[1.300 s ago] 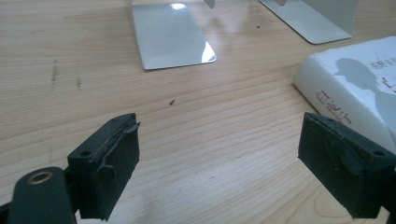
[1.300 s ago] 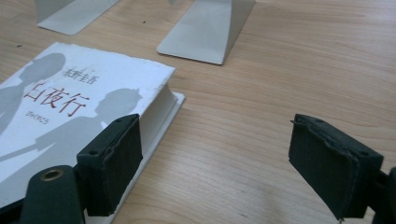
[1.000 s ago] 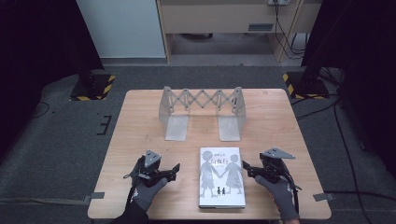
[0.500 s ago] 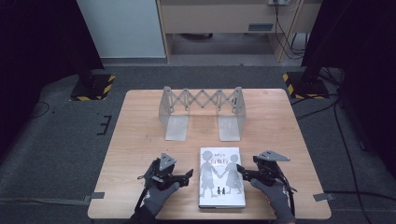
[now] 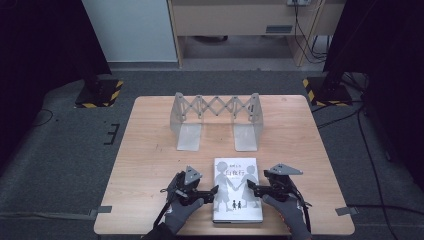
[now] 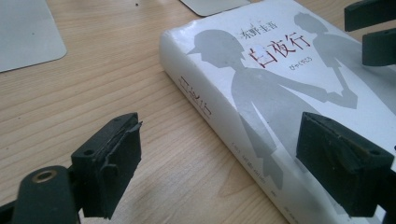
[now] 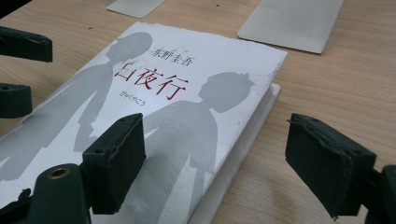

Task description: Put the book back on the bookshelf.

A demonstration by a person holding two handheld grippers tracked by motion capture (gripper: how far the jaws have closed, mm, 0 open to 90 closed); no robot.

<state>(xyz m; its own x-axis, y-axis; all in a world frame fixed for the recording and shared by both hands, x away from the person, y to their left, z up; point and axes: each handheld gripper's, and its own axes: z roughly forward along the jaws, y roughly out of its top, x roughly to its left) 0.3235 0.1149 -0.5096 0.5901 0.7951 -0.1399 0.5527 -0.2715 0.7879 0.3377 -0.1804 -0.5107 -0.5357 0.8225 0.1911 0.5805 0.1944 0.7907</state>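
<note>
So there's a white paperback book (image 5: 237, 189) lying flat on the wooden table (image 5: 150, 150), cover up, right at the near edge and roughly in the middle. The cover has two grey silhouettes holding hands and some red characters for the title.

The left gripper (image 5: 212, 190) sits at the book's left side, jaws spread wide and gripping nothing. In the left gripper view (image 6: 219, 163) one jaw is over bare wood and the other hangs over the cover, with the book's spine running between them. Can't really tell from that angle whether that second jaw actually touches the cover or just floats above it.

The right gripper (image 5: 251, 188) is at the book's right side, also spread wide with nothing pinched. In the right gripper view (image 7: 215, 163) one jaw is over the cover and the other is over the table just past the page edge, so the book's right edge sits between them.

Both gloved hands come in from the near side. Further back on the table stands a grey metal folding book rack (image 5: 216, 119), well apart from the book, its two flat base plates pointing toward it.
</note>
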